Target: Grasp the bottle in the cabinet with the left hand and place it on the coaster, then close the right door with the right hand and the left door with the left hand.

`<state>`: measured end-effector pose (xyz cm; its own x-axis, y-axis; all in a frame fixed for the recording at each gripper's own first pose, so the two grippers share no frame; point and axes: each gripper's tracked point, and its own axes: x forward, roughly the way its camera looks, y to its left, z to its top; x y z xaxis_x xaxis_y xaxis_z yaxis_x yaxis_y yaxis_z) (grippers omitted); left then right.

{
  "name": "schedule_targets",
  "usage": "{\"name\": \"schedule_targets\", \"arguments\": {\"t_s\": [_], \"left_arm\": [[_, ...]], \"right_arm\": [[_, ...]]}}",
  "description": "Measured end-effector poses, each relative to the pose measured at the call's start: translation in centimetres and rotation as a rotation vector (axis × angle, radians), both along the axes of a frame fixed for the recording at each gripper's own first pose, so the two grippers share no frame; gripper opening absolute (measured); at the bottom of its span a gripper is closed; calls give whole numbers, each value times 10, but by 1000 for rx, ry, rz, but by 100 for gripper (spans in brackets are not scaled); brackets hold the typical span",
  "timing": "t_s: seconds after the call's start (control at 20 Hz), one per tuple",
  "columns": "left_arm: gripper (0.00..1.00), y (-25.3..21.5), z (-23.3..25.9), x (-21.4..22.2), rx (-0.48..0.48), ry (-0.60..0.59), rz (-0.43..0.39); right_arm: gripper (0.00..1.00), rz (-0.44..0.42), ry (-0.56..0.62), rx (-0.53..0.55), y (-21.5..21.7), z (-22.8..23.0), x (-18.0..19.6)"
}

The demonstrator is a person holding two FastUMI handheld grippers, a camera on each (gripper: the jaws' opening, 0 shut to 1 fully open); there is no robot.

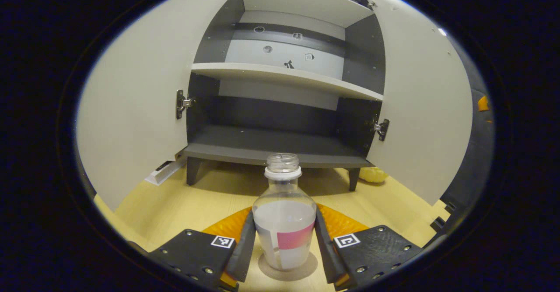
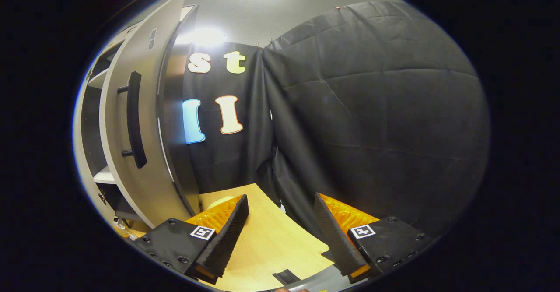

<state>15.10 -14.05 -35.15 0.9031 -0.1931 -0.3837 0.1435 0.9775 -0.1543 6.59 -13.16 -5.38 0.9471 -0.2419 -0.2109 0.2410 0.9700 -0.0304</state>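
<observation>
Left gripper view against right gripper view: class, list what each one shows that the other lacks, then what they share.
Left gripper view: the bottle standing on the coaster between the left gripper's fingers, and the cabinet's bare shelves with both doors open. Right gripper view: the right door's outer face with its handle, and the right gripper open over the table. Shared: the cabinet and the wooden table.

Cloth-walled booth [image 2: 372, 108] with cabinet [image 1: 284, 86]
</observation>
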Motion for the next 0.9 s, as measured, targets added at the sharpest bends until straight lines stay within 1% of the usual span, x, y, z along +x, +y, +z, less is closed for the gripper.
{"name": "schedule_targets", "arguments": {"t_s": [0.1,0.15,0.2,0.25,0.3,0.35,0.4,0.45,0.5,0.55,0.6,0.65,0.7,0.75,0.85,0.9], "left_arm": [[67,-3,-3,-5,25,-6,-9],[61,-4,-3,-6,39,-9,-16],[69,-5,-6,-6,55,0,-23],[77,-8,-8,-8,64,6,-36],[72,-10,-10,-8,64,10,-54],[67,-12,-12,-9,63,25,-61],[72,-12,-13,-10,67,31,-64],[72,-12,-13,-11,76,34,-69],[75,-12,-13,-11,90,39,-75],[77,-12,-14,-11,100,39,-77],[85,-12,-14,-11,101,39,-76],[78,-13,-11,-14,95,44,-77],[94,-13,-9,-17,86,48,-76],[93,-13,-6,-19,73,53,-76],[92,-13,3,-24,35,54,-70],[93,-10,9,-29,20,53,-63]], "right_arm": [[96,3,9,-4,2,-2,1],[96,1,14,-2,2,-3,1],[92,0,17,3,2,-5,1],[92,-3,20,9,2,-5,2],[96,-7,23,18,2,-7,3],[96,-9,27,25,3,-7,3],[96,-11,30,28,4,-9,4],[92,-12,31,27,3,-9,4],[92,-11,33,24,4,-9,5],[96,-8,35,23,5,-10,6],[96,-6,37,23,7,-11,6],[96,-4,38,26,9,-12,7],[96,-2,39,32,11,-13,7],[96,1,39,40,14,-14,7],[96,10,48,53,21,-17,10],[92,16,50,52,24,-17,11]]}}
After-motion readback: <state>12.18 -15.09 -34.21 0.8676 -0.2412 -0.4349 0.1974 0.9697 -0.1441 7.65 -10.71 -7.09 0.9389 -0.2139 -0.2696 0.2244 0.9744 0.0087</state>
